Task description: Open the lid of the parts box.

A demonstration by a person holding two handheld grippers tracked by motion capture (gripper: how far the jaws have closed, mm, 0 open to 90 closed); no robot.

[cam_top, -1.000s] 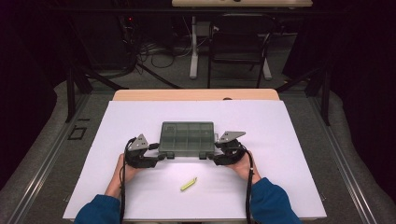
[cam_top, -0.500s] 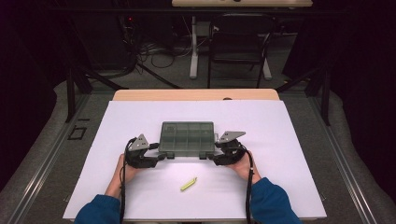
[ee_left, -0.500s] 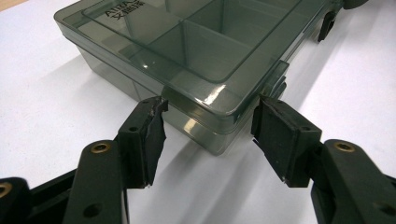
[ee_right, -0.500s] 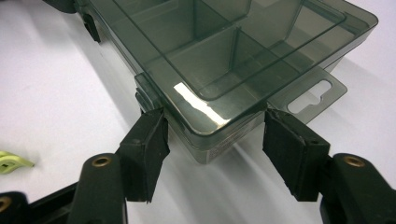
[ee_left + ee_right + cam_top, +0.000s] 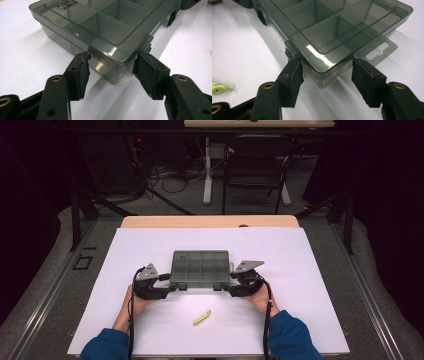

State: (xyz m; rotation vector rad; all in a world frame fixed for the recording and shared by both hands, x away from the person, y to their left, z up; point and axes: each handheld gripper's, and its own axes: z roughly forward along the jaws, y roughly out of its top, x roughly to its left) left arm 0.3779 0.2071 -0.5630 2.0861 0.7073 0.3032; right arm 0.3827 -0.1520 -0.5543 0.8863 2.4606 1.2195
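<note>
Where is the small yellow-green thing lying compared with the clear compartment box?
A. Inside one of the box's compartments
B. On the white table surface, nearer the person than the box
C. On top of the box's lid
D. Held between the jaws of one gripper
B. In the high view the yellow-green piece lies on the bare white table, apart from the compartment box and closer to the person's sleeves.

From my seat I see a white surface (image 5: 310,270) lit brightly from above, with a strip of bare wood (image 5: 210,221) at its far edge. Grey floor (image 5: 45,270) runs along both sides. Beyond, the room is dark: black drapes (image 5: 390,180) at the right, a chair (image 5: 256,165), a white table leg (image 5: 208,170) and loose cables (image 5: 165,175) on the floor.
</note>
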